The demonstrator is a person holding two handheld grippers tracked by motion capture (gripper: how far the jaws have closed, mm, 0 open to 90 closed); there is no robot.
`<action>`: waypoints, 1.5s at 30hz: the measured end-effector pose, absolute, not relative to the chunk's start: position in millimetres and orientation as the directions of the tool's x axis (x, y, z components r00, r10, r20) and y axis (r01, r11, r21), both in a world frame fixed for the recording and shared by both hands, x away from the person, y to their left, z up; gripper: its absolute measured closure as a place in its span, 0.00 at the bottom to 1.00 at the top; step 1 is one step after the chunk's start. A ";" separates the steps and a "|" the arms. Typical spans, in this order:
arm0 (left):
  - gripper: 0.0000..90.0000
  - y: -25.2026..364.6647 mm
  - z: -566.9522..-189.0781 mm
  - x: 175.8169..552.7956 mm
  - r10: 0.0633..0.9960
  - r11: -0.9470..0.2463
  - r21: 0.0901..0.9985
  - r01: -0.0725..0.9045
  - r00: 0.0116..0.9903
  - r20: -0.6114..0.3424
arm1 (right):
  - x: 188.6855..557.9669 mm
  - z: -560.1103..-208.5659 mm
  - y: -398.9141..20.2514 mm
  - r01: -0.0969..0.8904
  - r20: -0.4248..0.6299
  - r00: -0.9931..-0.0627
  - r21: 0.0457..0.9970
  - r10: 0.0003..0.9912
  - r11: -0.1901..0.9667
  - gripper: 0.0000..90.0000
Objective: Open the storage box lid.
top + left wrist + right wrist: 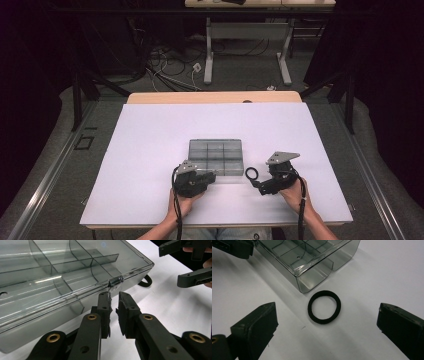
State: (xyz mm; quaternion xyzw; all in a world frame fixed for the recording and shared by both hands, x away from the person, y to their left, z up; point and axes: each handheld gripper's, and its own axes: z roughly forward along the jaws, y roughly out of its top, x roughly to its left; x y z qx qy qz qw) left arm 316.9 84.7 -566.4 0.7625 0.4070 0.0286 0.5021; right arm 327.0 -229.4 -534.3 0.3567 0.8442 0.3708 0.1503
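One white table sheet (pixel 150 150) carries one clear smoky plastic compartment box (pixel 216 156), its long axis across the table; the left gripper (pixel 113 296) pinches its front latch tab, the right gripper (pixel 324 322) spread wide around one black rubber ring (pixel 324 306) lying flat beside the box corner

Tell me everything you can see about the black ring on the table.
The black ring is a thin, flat, matt band, rubber-like, slightly out of round. It lies flat on the white table just off a corner of the clear compartment box; whether it touches the box is unclear. The right gripper stands open, one jaw to each side of it, apart from it.
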 end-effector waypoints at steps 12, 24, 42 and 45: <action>0.88 87.2 -565.1 317.4 0.630 -0.147 0.800 0.581 0.679 -0.377 | 326.3 -534.4 -229.6 0.493 0.014 -0.694 0.738 0.720 0.461 0.03; 0.89 90.1 -563.7 319.0 0.619 -0.133 0.814 0.565 0.689 -0.377 | 326.3 -534.2 -229.3 0.489 0.011 -0.692 0.743 0.722 0.457 0.03; 0.91 90.1 -562.4 319.5 0.613 -0.127 0.834 0.537 0.704 -0.360 | 324.8 -530.7 -224.9 0.463 0.012 -0.689 0.777 0.724 0.427 0.06; 0.91 91.0 -561.4 319.9 0.606 -0.129 0.848 0.514 0.718 -0.343 | 326.2 -528.6 -213.5 0.426 -0.011 -0.687 0.804 0.727 0.415 0.19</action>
